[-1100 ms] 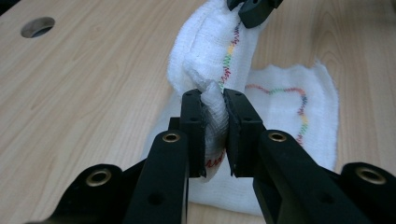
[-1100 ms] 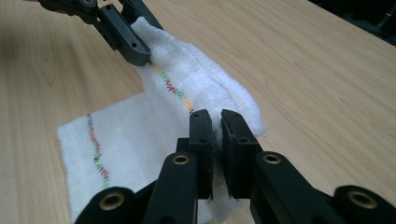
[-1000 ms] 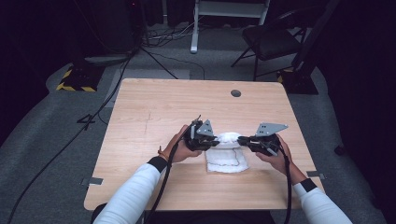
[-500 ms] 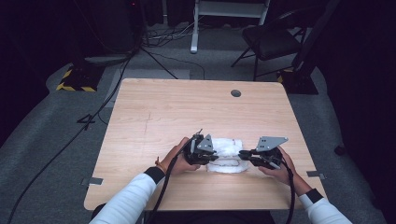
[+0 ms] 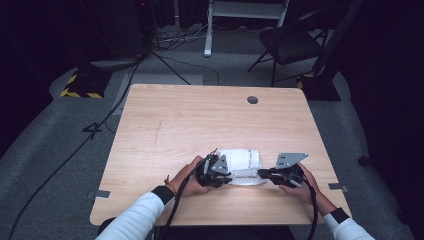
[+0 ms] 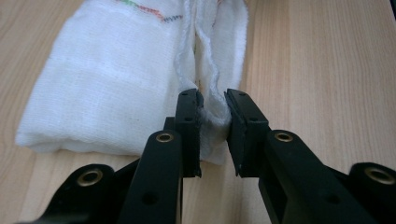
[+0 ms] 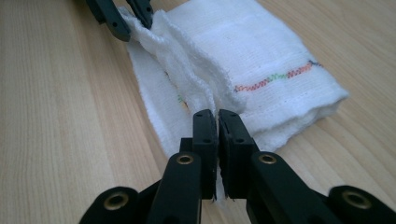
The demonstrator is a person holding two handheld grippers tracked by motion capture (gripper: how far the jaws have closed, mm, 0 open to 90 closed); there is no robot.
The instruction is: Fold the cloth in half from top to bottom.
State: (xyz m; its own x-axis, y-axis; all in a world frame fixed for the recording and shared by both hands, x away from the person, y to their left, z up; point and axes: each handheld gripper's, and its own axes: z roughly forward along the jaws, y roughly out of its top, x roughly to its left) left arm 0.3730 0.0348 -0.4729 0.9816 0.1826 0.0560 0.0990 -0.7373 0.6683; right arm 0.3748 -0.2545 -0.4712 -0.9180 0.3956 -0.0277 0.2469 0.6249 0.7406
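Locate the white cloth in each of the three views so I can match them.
High view: cloth lies near the table's front edge, between the two grippers.
Left gripper view: cloth at upper left, its edge pinched in the jaws.
Right gripper view: cloth at upper centre-right, edge in the jaws.
Shared landmark: the coloured stitched stripe.

Both grippers are black, boxy units. The left gripper (image 5: 216, 171) carries a small grey plate on top, and the right gripper (image 5: 280, 175) wears a larger grey three-cornered plate dotted with small holes. A black cable trails from each toward six o'clock. Up close, the left gripper's (image 6: 214, 122) flat black jaws show brass-ringed pivot holes and small screw holes, and the right gripper's (image 7: 217, 140) look the same. The person wears white sleeves (image 5: 136, 220) with dark cuffs, and a thin band circles the left wrist (image 5: 169, 183).
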